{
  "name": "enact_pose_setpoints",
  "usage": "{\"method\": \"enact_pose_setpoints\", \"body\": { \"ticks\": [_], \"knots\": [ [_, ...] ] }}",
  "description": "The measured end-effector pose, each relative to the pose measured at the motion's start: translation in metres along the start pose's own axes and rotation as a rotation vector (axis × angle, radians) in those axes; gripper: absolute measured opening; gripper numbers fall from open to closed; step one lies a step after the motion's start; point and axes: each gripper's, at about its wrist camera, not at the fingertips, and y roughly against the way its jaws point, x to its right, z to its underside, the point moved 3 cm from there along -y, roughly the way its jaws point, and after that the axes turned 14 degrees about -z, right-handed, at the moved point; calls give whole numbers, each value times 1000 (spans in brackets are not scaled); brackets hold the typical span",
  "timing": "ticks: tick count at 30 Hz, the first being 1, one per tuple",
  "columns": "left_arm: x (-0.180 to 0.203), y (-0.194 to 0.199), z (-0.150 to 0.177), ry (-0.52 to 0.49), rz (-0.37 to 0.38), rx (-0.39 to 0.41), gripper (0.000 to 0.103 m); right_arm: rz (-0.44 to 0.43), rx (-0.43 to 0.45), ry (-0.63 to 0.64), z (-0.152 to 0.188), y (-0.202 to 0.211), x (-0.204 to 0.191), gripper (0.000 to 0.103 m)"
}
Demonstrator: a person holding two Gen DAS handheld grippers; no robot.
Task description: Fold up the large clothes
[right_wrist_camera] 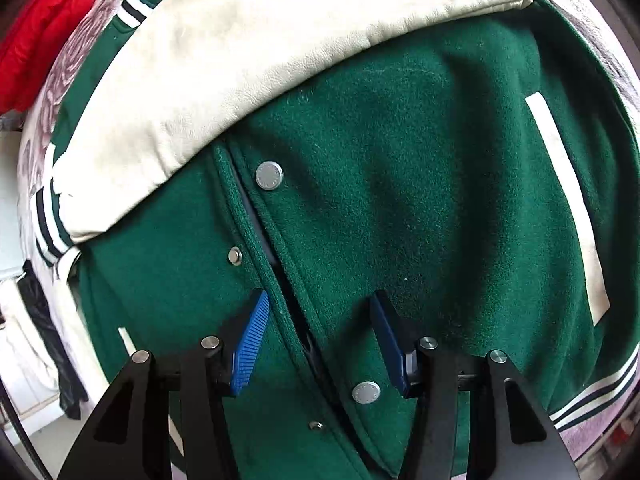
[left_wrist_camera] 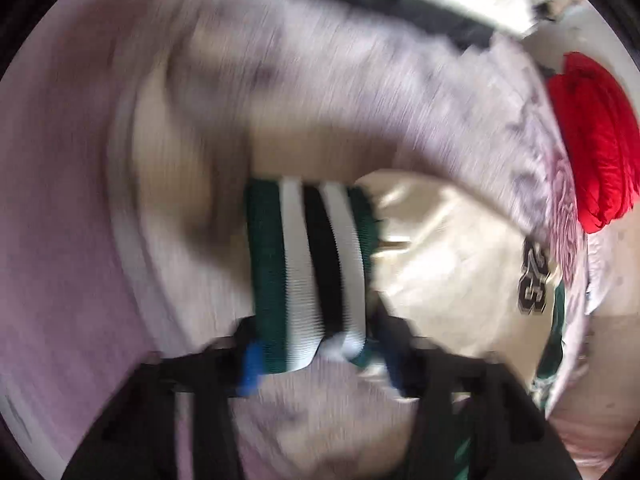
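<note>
Left gripper [left_wrist_camera: 320, 354] clenched on striped cuff [left_wrist_camera: 308, 264] through heavy blur, right gripper [right_wrist_camera: 316, 340] released above snap front of green jacket [right_wrist_camera: 400, 200] spread on patterned bedcover [right_wrist_camera: 68, 68], hem cut off.

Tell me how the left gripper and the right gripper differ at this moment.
The left gripper is closed on the jacket's striped cuff; the right gripper holds nothing. The left one's picture is smeared with blur, while the right gripper's is sharp, its jaws apart over the green jacket front. Both have blue pads and black fingers.
</note>
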Motion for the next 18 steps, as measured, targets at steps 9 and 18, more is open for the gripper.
{"method": "enact_pose_setpoints", "body": {
  "ticks": [9, 18],
  "knots": [
    [30, -28, -136, -109, -46, 127, 30, -1, 10, 27, 6, -21, -24, 55],
    [-28, -22, -116, 143, 333, -155, 47, -84, -6, -45, 1, -14, -5, 55]
  ]
}}
